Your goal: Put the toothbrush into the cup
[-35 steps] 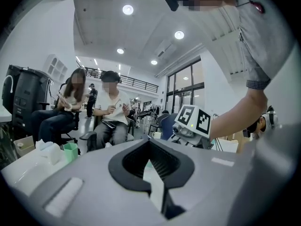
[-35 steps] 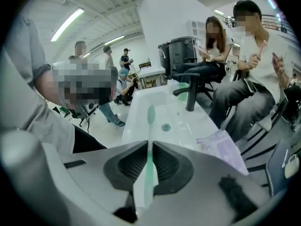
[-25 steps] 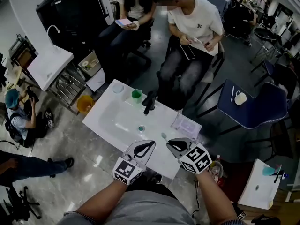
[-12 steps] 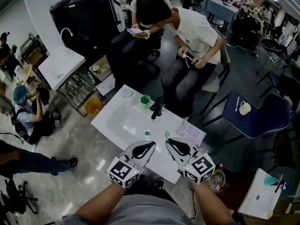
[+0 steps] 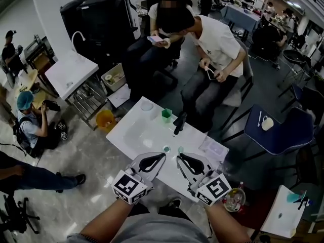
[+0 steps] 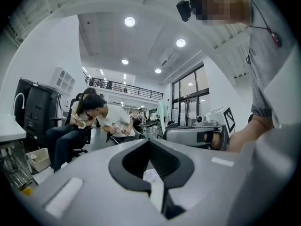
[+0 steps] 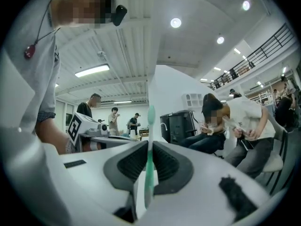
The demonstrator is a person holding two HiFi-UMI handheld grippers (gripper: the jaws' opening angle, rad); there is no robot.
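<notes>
A green toothbrush [image 7: 150,164] stands upright between the jaws of my right gripper [image 7: 149,144], which is shut on its handle. In the head view its pale green end [image 5: 180,149] pokes out just ahead of the right gripper [image 5: 178,159]. The small green cup [image 5: 166,115] stands at the far side of the white basin top [image 5: 132,135], left of the black tap [image 5: 178,123]. My left gripper [image 5: 162,156] hovers beside the right one at the basin's near edge. Its tips [image 6: 149,142] meet, with nothing gripped. Both grippers point level, well short of the cup.
A clear round dish [image 5: 147,106] lies left of the cup, and a flat clear sheet [image 5: 213,147] lies at the basin's right corner. Two seated people [image 5: 212,44] are just beyond the basin. A blue chair [image 5: 283,130] holds a white mug [image 5: 267,123].
Both grippers have risen from the basin's near edge, the right still holding the toothbrush. The head view has swung, so the basin now lies further right and up.
</notes>
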